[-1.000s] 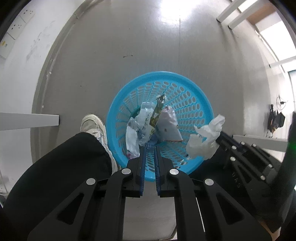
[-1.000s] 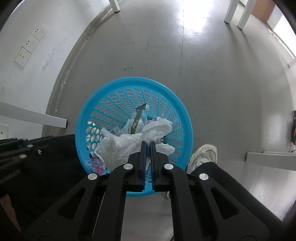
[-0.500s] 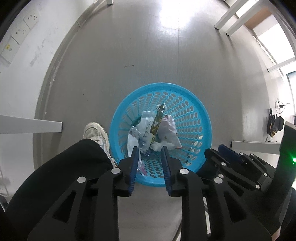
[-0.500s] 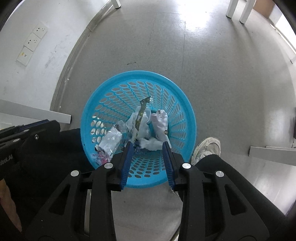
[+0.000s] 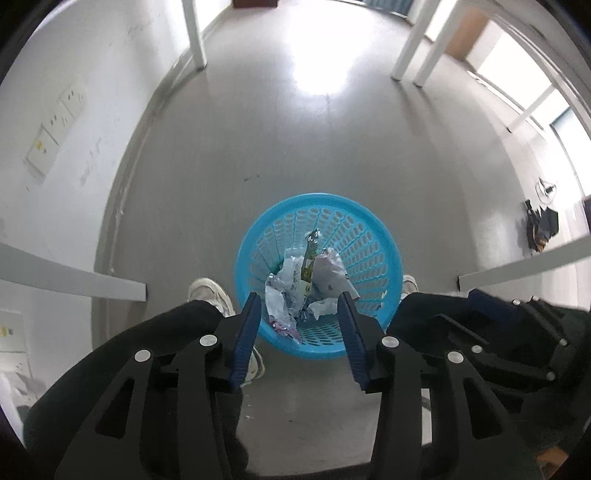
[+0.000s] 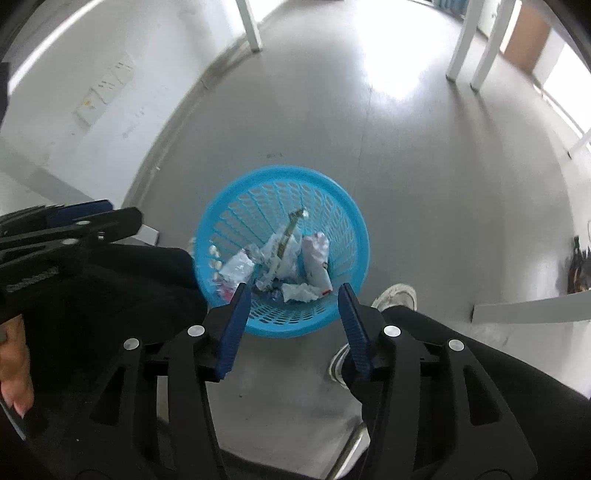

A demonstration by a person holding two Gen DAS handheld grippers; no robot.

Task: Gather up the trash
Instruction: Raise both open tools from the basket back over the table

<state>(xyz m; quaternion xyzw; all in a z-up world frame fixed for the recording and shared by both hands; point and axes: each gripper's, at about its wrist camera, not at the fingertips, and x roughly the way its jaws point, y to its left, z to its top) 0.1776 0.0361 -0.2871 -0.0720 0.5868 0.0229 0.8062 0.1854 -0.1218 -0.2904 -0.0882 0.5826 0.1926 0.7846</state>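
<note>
A blue perforated plastic basket [image 5: 373, 236] stands on the grey floor below me; it also shows in the right wrist view [image 6: 240, 206]. Inside lie crumpled white tissue [image 5: 325, 306], clear wrappers [image 5: 288, 273] and a green-yellow snack wrapper [image 5: 308, 258]. The tissue [image 6: 297, 291] and wrappers [image 6: 240, 266] show in the right wrist view too. My left gripper [image 5: 298, 306] is open and empty, high above the basket's near rim. My right gripper [image 6: 293, 299] is open and empty, also above the near rim. The left gripper's body [image 6: 62, 229] shows at the left of the right wrist view.
The person's black trouser legs and white shoes [image 5: 208, 291] [image 6: 395, 299] flank the basket. White table legs [image 5: 195, 33] [image 5: 410, 48] stand further off. A white wall with sockets [image 5: 55, 122] runs along the left. White rails [image 5: 74, 280] [image 5: 524, 264] jut in at both sides.
Both grippers opened and rose away from the basket. The white tissue dropped from the right gripper into the basket; the left let go of a wrapper.
</note>
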